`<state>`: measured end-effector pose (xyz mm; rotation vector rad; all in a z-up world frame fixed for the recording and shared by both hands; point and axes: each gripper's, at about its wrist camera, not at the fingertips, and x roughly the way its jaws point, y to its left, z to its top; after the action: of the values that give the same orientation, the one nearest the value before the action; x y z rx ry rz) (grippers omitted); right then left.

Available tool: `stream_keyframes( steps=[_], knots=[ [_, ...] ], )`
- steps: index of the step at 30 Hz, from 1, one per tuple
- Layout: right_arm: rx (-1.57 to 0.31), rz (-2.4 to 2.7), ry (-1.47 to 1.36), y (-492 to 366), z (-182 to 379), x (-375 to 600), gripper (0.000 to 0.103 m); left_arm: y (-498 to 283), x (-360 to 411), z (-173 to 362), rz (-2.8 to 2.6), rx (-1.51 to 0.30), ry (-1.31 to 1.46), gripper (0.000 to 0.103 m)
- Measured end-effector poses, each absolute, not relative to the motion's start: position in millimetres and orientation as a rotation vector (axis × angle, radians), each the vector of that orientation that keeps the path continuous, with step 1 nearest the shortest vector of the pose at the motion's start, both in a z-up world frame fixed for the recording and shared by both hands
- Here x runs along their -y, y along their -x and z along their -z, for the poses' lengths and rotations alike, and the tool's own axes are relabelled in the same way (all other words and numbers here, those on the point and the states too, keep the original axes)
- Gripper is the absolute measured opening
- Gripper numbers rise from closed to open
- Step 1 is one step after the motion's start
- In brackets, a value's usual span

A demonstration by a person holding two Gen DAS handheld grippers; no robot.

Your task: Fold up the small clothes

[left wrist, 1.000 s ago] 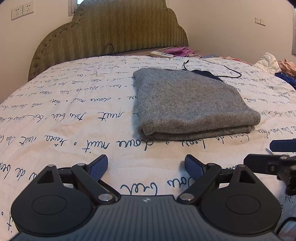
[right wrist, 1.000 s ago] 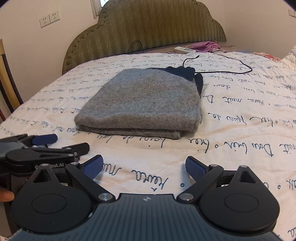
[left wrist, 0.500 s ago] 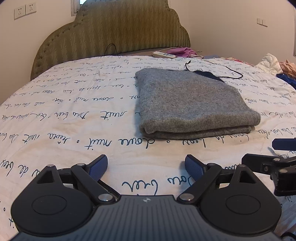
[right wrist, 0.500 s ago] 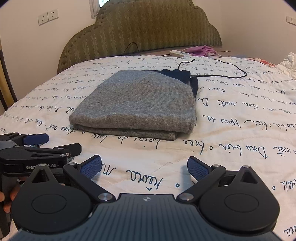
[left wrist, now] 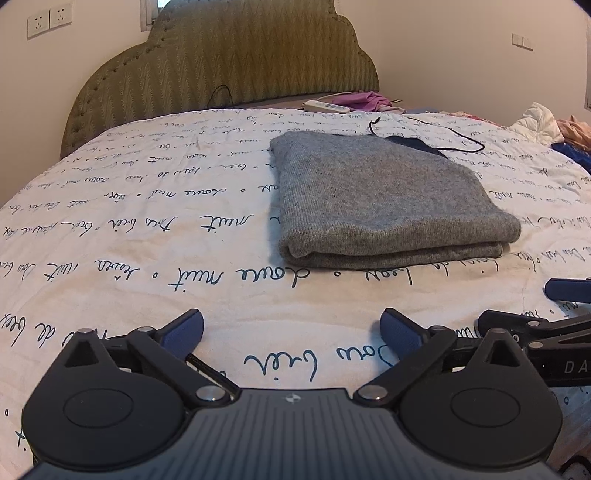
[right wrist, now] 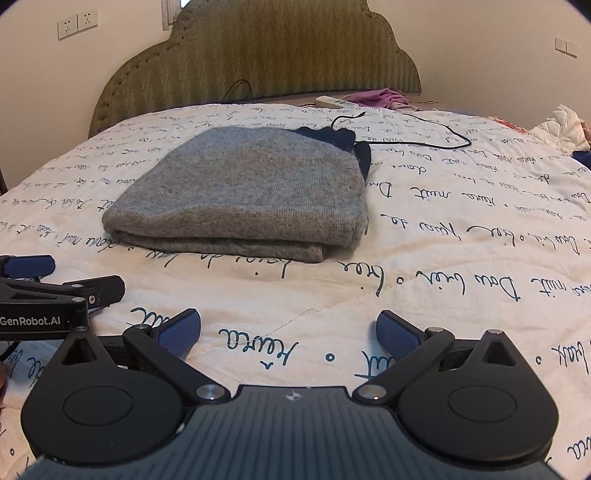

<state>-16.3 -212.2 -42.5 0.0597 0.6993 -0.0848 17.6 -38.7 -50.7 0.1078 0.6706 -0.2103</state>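
Since a second ago: both sets of jaws spread a little wider, right view tipped slightly so the headboard sits lower in it, folded garment unmoved.

Left hand-held gripper (left wrist: 291,330): jaws opening, blue pads well apart, only printed bedspread (left wrist: 147,236) between them, nothing gripped. Hovering low over the near part of the bed, pointing toward the headboard (left wrist: 229,62).

Right hand-held gripper (right wrist: 288,330): jaws opening too, pads wide apart, nothing but quilt between them. Sitting just beside the left one; each visible at the edge of the other's view.

Grey knitted garment (left wrist: 384,199): folded into a thick, neat rectangle, lying flat mid-bed, ahead of both grippers and well clear of their fingertips. Fold edge facing the cameras, layers stacked. Dark navy cloth (right wrist: 354,147) peeking out from under its far right corner.

Beyond the garment: thin black cable (right wrist: 424,136) looping across the quilt, a white power strip (left wrist: 327,106) and a purple cloth (left wrist: 364,99) near the headboard. Far right edge of the bed: white crumpled clothing (left wrist: 537,122) with other coloured fabrics beside it, too small to identify. Wall sockets (left wrist: 48,22) upper left of the headboard.
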Motion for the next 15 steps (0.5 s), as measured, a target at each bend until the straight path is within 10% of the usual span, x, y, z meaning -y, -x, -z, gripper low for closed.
stream_keyframes(
  steps=[15],
  knots=[
    [-0.701, 0.092, -0.023, 15.7, 48.9, 207.3, 0.103, -19.7, 44.7, 57.6, 0.203, -0.68, -0.143, 0.103]
  ],
)
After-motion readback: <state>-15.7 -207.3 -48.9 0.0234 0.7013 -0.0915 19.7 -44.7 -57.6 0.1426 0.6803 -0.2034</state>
